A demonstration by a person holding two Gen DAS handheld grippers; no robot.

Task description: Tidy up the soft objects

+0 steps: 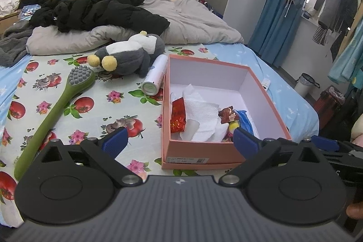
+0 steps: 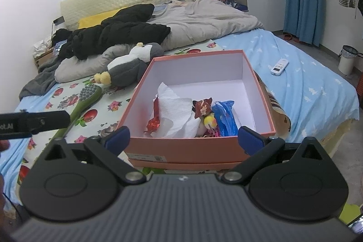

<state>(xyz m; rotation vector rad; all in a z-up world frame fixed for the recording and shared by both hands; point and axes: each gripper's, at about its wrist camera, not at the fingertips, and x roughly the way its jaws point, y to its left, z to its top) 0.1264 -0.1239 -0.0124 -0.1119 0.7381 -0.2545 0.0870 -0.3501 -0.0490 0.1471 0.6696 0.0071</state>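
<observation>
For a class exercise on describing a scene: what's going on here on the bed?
A person holds two grippers over a bed, sorting soft things into a pink box. Both the left gripper and right gripper are open and empty. The box already holds paper towel, a blue bag and wrappers. A plush penguin lies outside it.

Not much readable here. White sticker point(image 1: 187, 160) on the front of the pink box point(image 1: 204, 151) has a barcode and tiny print, too blurry to make out. Partial white letters "oLAI" on the black gripper point(image 2: 34, 123) at the frame edge.
</observation>
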